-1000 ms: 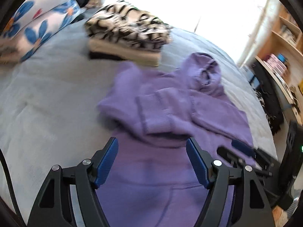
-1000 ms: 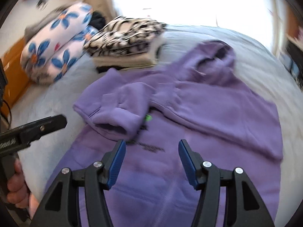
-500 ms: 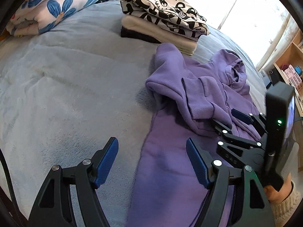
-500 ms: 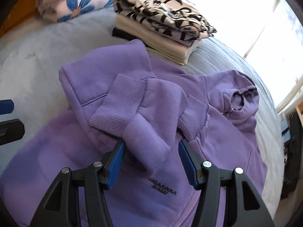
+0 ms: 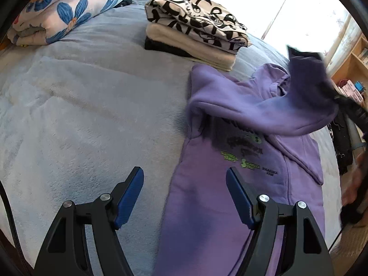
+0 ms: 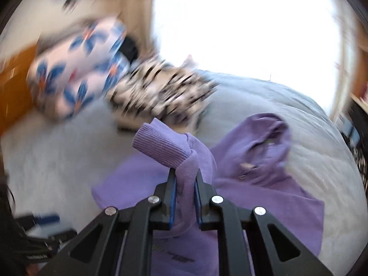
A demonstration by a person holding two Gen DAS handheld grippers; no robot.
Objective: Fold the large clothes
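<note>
I pinched the purple hoodie's sleeve and held it up off the bed.

My right gripper was nearly closed on the sleeve just below its ribbed cuff; my left gripper hung wide apart, holding nothing, over the hoodie's left edge. The hoodie lay lengthwise on the grey blanket, hood away from me, near the folded stack.
</note>
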